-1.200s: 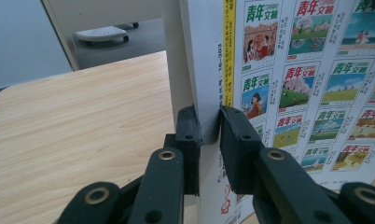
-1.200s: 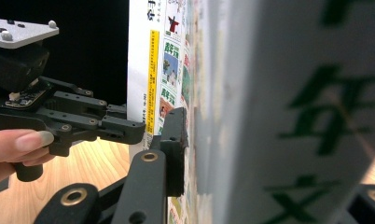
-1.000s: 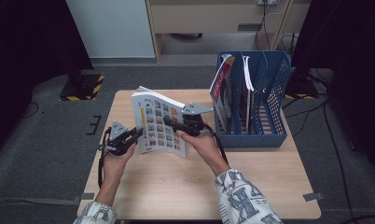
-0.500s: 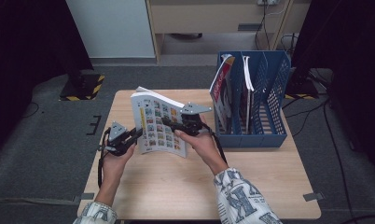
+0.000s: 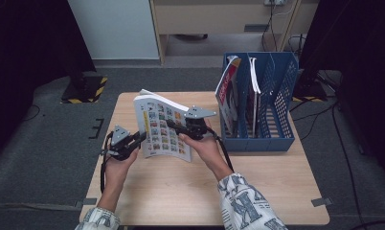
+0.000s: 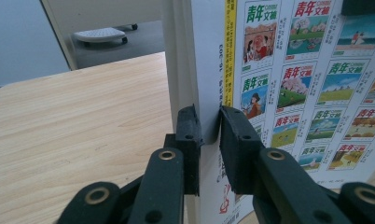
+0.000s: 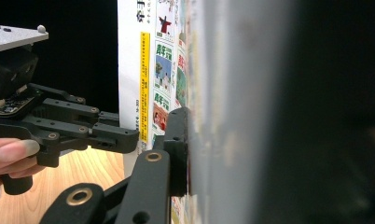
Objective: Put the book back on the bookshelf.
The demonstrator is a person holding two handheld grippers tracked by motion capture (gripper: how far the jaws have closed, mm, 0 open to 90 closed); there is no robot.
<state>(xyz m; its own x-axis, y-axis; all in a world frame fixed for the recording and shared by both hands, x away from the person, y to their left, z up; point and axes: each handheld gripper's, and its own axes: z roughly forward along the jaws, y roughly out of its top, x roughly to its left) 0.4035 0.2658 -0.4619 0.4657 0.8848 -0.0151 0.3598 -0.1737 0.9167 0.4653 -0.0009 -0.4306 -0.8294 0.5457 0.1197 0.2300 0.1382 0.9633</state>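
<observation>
So there's this thick magazine [image 5: 161,128] held up off the table [image 5: 257,191], standing pretty much on its edge between the two hands, over the left-middle part of the tabletop. The cover facing the high view is white and packed with a grid of little colourful illustrated thumbnails, each with green or red Chinese characters above it, plus a yellow strip running along near the spine side. You can see the pale page block fanning a bit along the top. The left hand-held gripper [image 6: 209,135] is pinched onto the lower edge of the magazine, pads pressing from both sides. The right hand-held gripper [image 5: 174,125] has just been closing its jaws on the magazine's other edge; one pad sits flat against the cover, the far jaw is lost in blur. Off to the right stands a blue file rack [image 5: 277,96] with a couple of magazines in it.
</observation>
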